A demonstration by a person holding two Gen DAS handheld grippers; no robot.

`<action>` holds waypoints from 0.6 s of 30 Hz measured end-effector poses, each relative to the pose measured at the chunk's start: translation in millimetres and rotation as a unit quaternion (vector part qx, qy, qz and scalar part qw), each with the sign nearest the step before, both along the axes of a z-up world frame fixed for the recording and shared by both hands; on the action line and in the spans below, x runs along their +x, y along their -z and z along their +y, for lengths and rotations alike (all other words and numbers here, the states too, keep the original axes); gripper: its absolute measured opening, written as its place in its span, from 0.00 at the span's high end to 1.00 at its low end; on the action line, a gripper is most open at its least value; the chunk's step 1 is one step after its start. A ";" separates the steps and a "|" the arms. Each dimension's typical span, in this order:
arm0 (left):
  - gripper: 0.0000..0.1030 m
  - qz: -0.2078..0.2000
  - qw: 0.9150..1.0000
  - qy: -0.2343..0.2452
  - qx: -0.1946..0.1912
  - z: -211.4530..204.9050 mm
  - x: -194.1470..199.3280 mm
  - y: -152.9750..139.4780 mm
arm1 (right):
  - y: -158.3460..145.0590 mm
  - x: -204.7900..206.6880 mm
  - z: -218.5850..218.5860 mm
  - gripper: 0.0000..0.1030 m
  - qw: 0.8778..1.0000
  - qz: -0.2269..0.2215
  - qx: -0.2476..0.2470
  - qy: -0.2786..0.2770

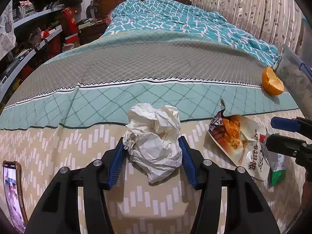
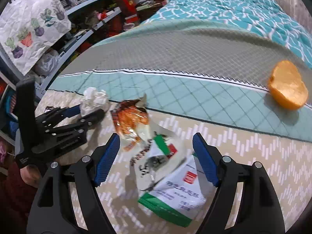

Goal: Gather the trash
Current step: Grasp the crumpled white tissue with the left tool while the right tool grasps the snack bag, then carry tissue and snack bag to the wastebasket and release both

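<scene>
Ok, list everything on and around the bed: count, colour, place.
crumpled paper: one, white, on the beige sheet, pressed between the left tool's pads
snack wrappers: two, orange-white and green-white, overlapping on the sheet
orange peel: one, orange, on the teal blanket at right
quilt: one, turquoise patterned, bunched at the far end
phone: one, screen lit, left edge of the bed
shelves: grey, cluttered, left of the bed
left tool: black, blue pads, gripping the paper
right tool: black, blue pads, open over the wrappers
</scene>
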State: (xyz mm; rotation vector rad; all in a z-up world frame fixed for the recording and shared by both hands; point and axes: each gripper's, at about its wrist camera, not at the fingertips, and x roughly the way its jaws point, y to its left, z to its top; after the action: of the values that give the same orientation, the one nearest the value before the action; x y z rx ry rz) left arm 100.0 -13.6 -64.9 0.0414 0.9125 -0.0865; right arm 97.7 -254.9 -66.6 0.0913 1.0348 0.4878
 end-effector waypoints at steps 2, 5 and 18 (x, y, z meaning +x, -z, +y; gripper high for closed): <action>0.50 0.000 1.000 0.000 -0.001 0.1 0.1 -0.2 | 6.4 2.8 3.7 0.23 1.000 0.010 -0.008 0.002; 0.49 0.000 1.000 -0.002 -0.002 -0.4 -0.3 0.1 | 16.5 3.6 16.3 0.22 1.000 0.021 -0.017 -0.006; 0.49 -0.002 0.999 -0.013 -0.038 13.0 -0.5 -1.6 | 11.5 -6.3 48.1 0.25 0.993 0.062 0.082 -0.065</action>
State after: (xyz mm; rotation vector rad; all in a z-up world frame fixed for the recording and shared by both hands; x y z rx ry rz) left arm 99.4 -0.6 -63.2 -0.0418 0.9049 -0.0971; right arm 91.4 -206.8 -78.1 0.2030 1.1252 0.6920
